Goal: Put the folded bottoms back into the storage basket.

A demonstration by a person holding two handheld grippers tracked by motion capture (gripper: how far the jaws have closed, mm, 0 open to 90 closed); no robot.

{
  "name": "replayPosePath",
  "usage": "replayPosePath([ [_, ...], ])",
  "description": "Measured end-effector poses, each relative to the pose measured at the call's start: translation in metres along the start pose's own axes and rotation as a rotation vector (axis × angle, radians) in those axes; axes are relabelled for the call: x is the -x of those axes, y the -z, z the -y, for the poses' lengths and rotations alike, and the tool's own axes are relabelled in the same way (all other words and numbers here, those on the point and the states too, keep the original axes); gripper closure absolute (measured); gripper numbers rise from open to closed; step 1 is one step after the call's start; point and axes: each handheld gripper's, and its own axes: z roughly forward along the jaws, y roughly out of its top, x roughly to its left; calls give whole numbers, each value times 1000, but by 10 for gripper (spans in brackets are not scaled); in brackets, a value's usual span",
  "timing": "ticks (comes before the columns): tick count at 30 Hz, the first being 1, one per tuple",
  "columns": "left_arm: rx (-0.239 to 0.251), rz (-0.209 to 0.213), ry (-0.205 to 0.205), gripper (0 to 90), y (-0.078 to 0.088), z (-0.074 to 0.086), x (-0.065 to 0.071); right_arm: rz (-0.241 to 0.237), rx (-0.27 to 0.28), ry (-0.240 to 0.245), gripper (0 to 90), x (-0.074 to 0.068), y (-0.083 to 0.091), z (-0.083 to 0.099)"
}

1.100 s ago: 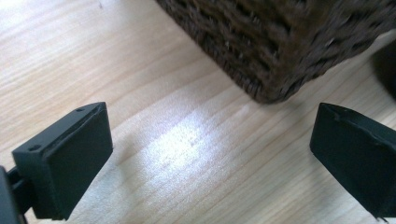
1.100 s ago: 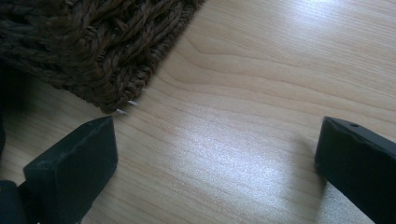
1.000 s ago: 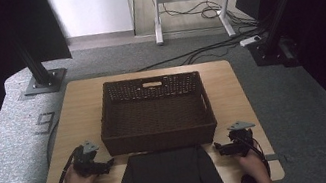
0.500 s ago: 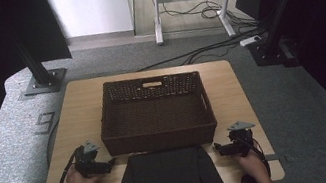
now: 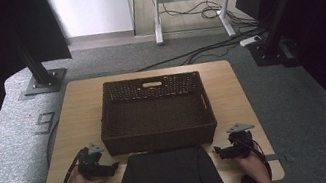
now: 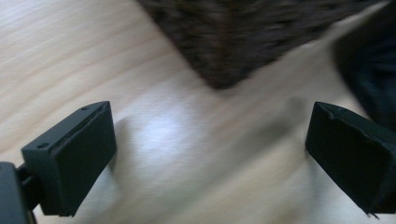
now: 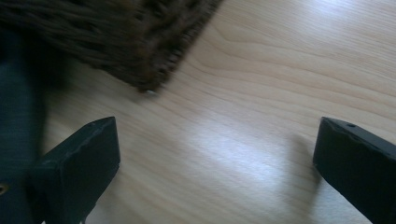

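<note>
While both hands rest low on the table (image 5: 77, 106), each gripper gapes wide, holding nothing.

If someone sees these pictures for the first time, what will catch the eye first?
The dark woven basket, empty, sits at the middle of the light wooden table. Just in front of it, at the table's near edge, lies a folded dark cloth. The left gripper and right gripper flank the cloth, jaws wide apart over bare wood.
</note>
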Motion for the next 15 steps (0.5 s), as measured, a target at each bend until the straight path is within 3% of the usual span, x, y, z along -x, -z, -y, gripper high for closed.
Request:
replayPosePath([
  [5, 51, 68, -7, 21, 9, -1, 17, -40, 24, 12, 7, -13, 9, -5],
  [15, 114, 123, -56, 27, 19, -11, 46, -136, 46, 20, 7, -46, 25, -9],
])
